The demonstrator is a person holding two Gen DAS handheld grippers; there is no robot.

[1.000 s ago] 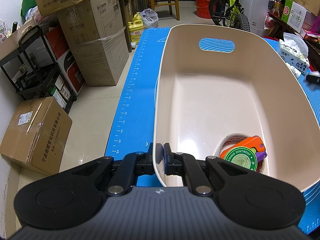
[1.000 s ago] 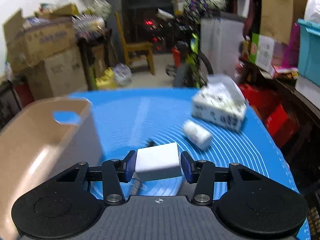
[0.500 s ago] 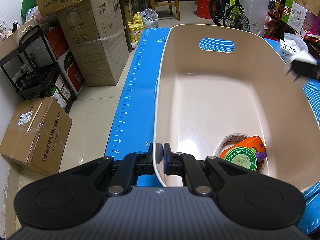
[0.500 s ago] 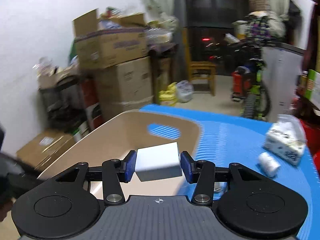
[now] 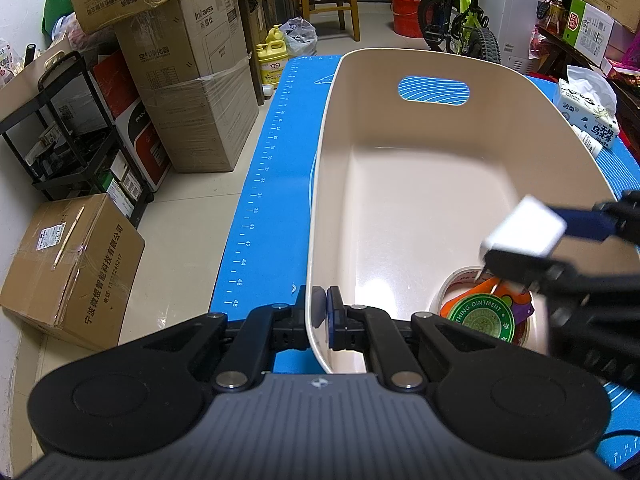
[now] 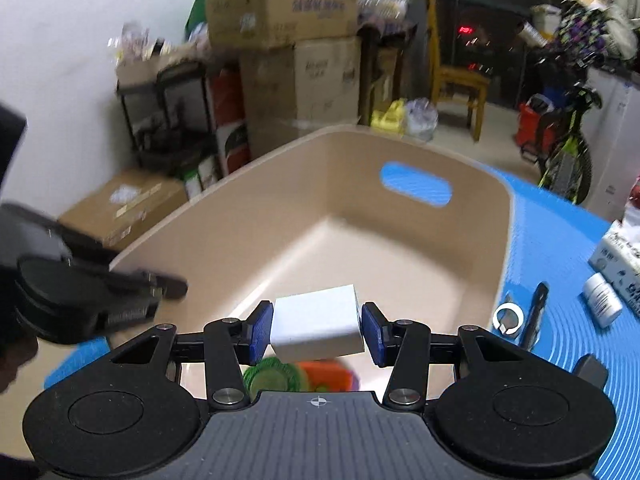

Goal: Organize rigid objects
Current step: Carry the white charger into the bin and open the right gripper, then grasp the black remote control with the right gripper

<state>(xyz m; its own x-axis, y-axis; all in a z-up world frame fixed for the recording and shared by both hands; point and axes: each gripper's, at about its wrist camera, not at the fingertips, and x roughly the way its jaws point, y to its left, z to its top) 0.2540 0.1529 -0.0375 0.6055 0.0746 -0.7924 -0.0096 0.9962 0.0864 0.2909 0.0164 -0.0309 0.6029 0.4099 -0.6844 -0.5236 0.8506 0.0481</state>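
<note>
A beige tub (image 5: 420, 184) stands on the blue mat (image 5: 272, 184). My left gripper (image 5: 323, 312) is shut on the tub's near rim, one pad inside and one outside. My right gripper (image 6: 317, 332) is shut on a white block (image 6: 316, 326) and hangs over the tub's near right part. In the left wrist view the right gripper (image 5: 532, 238) and the white block (image 5: 520, 224) come in from the right. In the tub's near corner below them lie a tape roll (image 5: 460, 276), a green ointment tin (image 5: 480, 317) and an orange and purple item (image 5: 516, 304).
On the mat right of the tub lie a white ring (image 6: 507, 316), a black pen (image 6: 534, 312), a small white bottle (image 6: 602, 300) and a tissue pack (image 5: 588, 112). Cardboard boxes (image 5: 72, 268) and a black rack (image 5: 68, 132) stand on the floor to the left.
My right gripper carried the white block leftward from over the mat to above the tub and rolled, coming into the left wrist view. The left gripper stayed on the rim.
</note>
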